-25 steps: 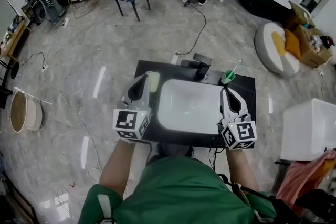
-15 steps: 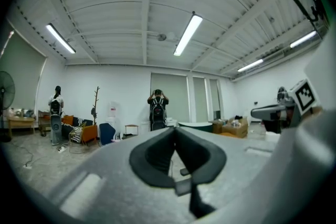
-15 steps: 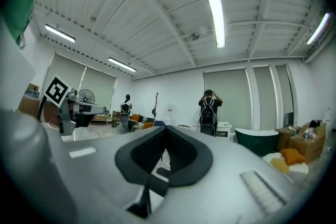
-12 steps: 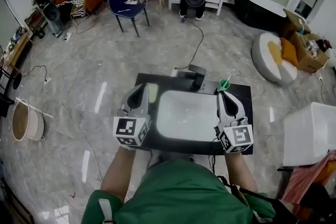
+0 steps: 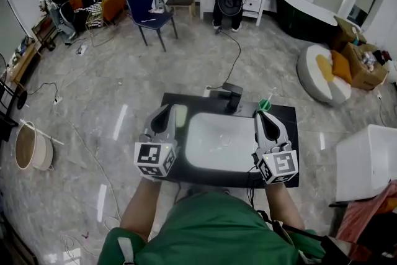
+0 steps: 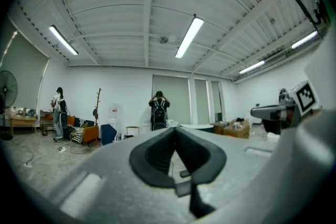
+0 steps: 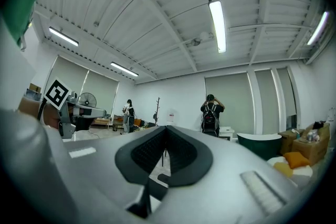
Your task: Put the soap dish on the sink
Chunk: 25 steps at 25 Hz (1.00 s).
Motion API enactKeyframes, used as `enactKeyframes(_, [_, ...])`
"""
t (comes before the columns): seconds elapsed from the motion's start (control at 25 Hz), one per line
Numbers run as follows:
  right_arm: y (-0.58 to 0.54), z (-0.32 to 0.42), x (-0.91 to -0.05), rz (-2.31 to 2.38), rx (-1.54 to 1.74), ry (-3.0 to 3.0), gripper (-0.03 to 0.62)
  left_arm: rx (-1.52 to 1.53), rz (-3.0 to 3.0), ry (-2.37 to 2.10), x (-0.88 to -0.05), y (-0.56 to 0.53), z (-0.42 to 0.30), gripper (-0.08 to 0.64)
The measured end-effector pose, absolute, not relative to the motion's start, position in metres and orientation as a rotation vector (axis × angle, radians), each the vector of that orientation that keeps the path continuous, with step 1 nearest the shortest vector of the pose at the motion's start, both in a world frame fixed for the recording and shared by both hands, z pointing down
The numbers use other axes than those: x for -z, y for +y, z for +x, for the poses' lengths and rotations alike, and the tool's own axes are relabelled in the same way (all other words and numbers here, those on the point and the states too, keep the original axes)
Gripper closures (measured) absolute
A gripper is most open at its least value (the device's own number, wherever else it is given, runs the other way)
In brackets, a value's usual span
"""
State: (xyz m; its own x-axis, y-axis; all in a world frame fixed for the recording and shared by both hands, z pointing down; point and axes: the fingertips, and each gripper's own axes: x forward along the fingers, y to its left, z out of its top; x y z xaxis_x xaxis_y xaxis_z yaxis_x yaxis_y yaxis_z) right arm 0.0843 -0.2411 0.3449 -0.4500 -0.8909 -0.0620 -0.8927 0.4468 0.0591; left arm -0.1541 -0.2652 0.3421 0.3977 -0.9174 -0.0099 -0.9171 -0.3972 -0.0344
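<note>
In the head view a white sink basin (image 5: 224, 136) is set in a black counter (image 5: 290, 118). A pale yellow-green soap dish (image 5: 180, 115) lies on the counter at the basin's left rim. My left gripper (image 5: 163, 111) hovers just left of the dish, its jaws together and nothing between them. My right gripper (image 5: 262, 115) hangs over the counter to the right of the basin, jaws also together and empty. Both gripper views point out into the room and up at the ceiling, and show neither the dish nor the sink.
A black faucet (image 5: 234, 94) stands behind the basin, and a green cup with a toothbrush (image 5: 266, 105) sits at the back right, just past my right gripper. A white box (image 5: 366, 158) stands on the floor to the right. Cables cross the floor; people and chairs are far back.
The head view has tilted up a little. Both grippers keep about the same places on either side of the basin, jaws still together.
</note>
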Motion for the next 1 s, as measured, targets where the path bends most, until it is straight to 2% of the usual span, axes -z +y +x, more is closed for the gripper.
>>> enactKeyframes(1.0, [-0.252,0.081,-0.349,-1.617,-0.137,2.669,0.594,0.030,-2.601,1.691,-0.347,-0.277,-0.153,0.561])
